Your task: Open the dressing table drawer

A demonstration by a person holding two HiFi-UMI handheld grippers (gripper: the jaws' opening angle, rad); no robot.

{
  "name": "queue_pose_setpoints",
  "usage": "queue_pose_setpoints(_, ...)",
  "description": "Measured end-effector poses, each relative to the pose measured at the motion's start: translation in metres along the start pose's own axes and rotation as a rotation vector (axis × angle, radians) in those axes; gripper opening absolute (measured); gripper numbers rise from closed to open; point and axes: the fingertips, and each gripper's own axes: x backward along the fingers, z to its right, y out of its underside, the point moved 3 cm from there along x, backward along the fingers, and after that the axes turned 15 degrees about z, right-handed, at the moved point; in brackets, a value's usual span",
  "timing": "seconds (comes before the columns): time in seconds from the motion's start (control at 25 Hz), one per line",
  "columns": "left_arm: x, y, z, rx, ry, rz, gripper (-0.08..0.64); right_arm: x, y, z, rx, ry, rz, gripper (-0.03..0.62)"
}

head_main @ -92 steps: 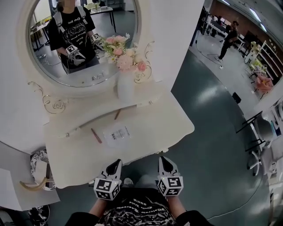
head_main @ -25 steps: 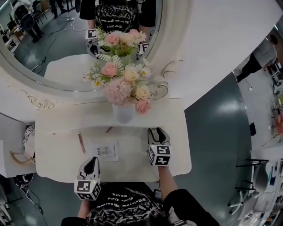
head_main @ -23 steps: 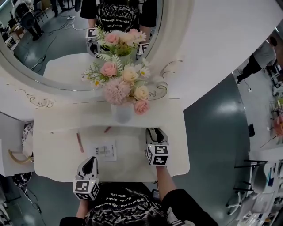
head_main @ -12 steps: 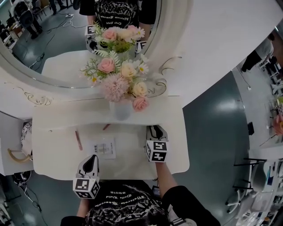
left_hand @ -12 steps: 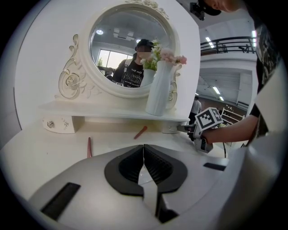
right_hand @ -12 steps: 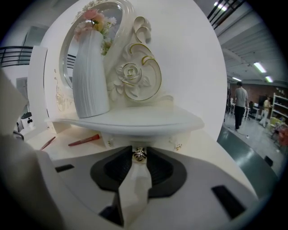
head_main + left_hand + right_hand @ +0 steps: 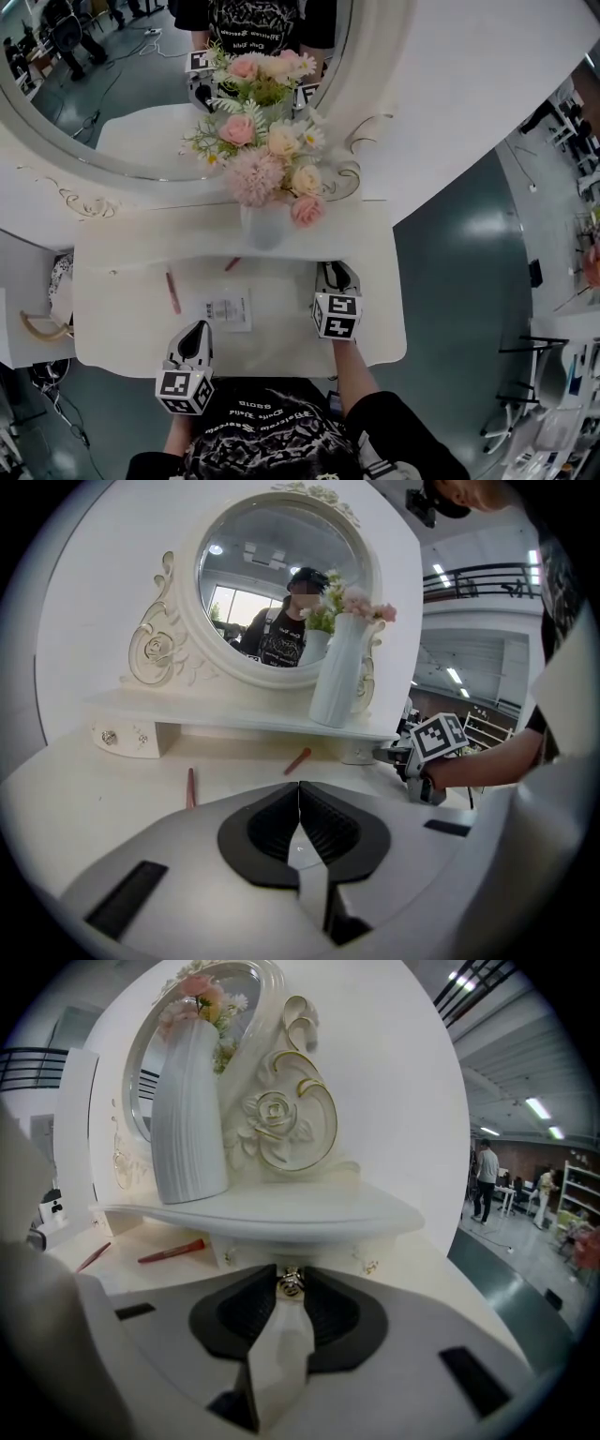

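Since the drawer point(image 7: 328, 1256) sits tucked under the shelf point(image 7: 281, 1213), right claw point(image 7: 336, 274) is held low, pointing in beneath it. Its jaws have just been closing and now pinch the knob point(image 7: 290, 1282) right at their tips. Left claw point(image 7: 299, 794) hangs well to its left, pressed together on nothing, likely just parked. Claw body masks most of the drawer front; head view loses the knob under the shelf. Can't tell if it's slid.

Grey floor point(image 7: 450, 244) (glossy); shelving point(image 7: 576, 1185), perhaps, beyond.
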Motion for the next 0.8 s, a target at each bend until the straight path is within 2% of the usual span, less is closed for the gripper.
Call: queue_pose_setpoints(0.8,-0.0023,-0.0029,-0.0017,0.009,0.015,0.024,0.016,0.0097,0.0020,0.0000,0.005,0.012,0.001,0.098)
